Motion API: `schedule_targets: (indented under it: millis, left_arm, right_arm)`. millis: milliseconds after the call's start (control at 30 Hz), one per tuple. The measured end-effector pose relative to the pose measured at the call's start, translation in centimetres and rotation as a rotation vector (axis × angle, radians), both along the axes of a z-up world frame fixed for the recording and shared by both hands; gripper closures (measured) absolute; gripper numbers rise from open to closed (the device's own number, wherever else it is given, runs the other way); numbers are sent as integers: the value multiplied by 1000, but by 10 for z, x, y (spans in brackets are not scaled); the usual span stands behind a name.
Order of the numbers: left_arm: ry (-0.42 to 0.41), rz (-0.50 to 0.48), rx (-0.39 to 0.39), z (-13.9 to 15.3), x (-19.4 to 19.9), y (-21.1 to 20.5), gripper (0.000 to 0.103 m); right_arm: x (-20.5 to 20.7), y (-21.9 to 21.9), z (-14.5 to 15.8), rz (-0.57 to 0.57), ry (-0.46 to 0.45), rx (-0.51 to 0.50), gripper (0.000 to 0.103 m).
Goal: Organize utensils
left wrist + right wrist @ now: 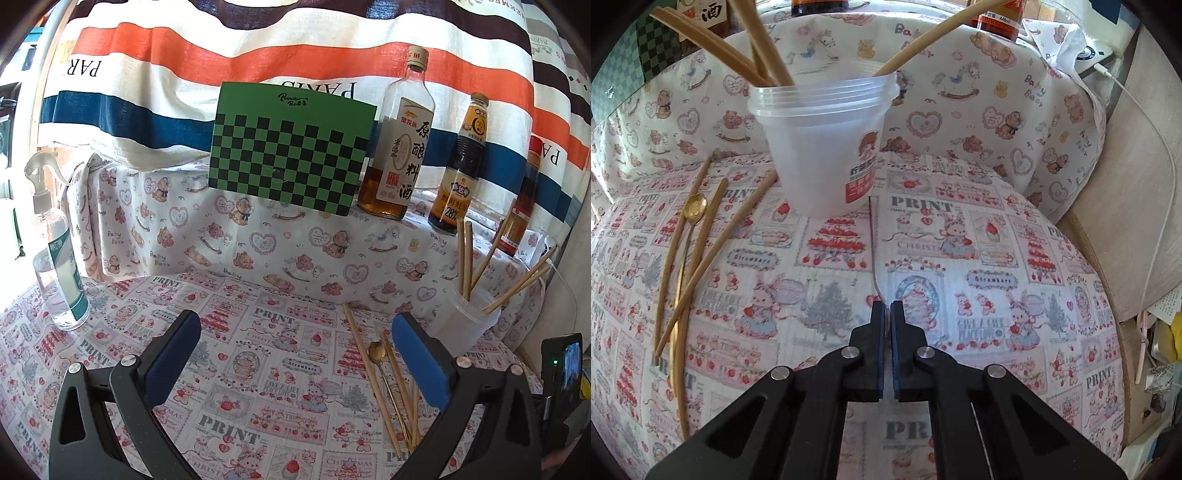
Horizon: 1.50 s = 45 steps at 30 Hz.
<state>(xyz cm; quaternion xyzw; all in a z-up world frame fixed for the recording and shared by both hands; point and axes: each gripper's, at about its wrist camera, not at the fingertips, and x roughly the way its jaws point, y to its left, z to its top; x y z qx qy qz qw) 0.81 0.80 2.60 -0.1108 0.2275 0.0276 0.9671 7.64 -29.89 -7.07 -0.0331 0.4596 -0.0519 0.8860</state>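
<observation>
1. Utensils: three loose chopsticks (701,254) and one gold spoon (695,207) lay on the printed tablecloth (960,258), just left of the plastic cup (827,147). The sticks crossed one another near their lower ends, and the spoon's thin handle ran among them; whether it lay over or under could not be told.
2. Plastic cup: translucent, apparently several nested, upright at the back of the cloth. It already held a handful of chopsticks (764,55) leaning out to both sides.
3. Left gripper (295,347): fingers spread wide, nothing between the blue pads (173,354). It hung above the cloth with the loose utensils just inside its right finger.
4. Right gripper (887,314): fingers drawn together with only a sliver of gap, holding nothing, low over the cloth and well short of the cup.
5. Step in hand, as judged: sorting was partway through, some chopsticks in the cup and the remainder on the cloth. Neither gripper carried anything, so this read as the interval before another pick.
6. Next move, as judged: either gripper could make the pick; the left stood nearer the pile, already spread. One stick would need singling out from the crossing, pinched along its free length.
7. Background: a spray bottle (59,266), a green checkerboard (291,147) and sauce bottles (458,166) stood on or near the rear ledge, uninvolved.
</observation>
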Motion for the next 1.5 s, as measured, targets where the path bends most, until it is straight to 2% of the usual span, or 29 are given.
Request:
schedule_targets:
  millis: [200,233,267,300,333,400,433,500,567,667,800,900,1033,1200,1367,1500]
  left_arm:
    - [2,-2,4,0,-1,-1,0]
    - [2,0,5,0,0,-1,0]
    - [1,4,3,1,-1,0,0]
    - [2,9,1,1,-1,1,0]
    - [9,18,0,1,0,2,0]
    - [20,20,-15,2,0,5,0]
    - [19,20,-25,2,0,7,0]
    - [19,42,-16,1,1,8,0]
    - [34,54,-6,-2,4,9,0]
    - [69,35,-31,-7,9,10,0]
    - [81,14,-32,-9,10,8,0]
    - [69,14,-7,-7,8,4,0]
    - [50,16,13,-4,5,1,0]
    - [32,23,24,-2,2,1,0]
    - [43,18,24,-4,4,1,0]
    - [40,16,33,-4,4,-1,0]
  right_arm:
    - [4,-26,11,-23,-9,151,96]
    - [2,-27,14,-22,2,161,85]
    - [1,-28,17,-23,6,168,63]
    - [-1,-27,19,-23,-1,174,50]
    - [-3,-25,21,-22,-14,170,42]
    - [-5,-16,20,-20,9,118,42]
    - [-5,-13,19,-14,20,97,44]
    - [-6,-7,16,-5,34,69,54]
    - [-6,-1,9,2,76,28,82]
    - [-7,3,4,17,80,1,94]
    - [-7,6,2,21,65,-29,97]
    - [-7,0,7,4,27,17,99]
    - [-20,-12,33,-18,-98,83,100]
    - [-45,-28,68,-12,-303,227,100]
    - [-62,-29,91,12,-443,246,101]
    - [-72,-31,102,13,-518,262,101]
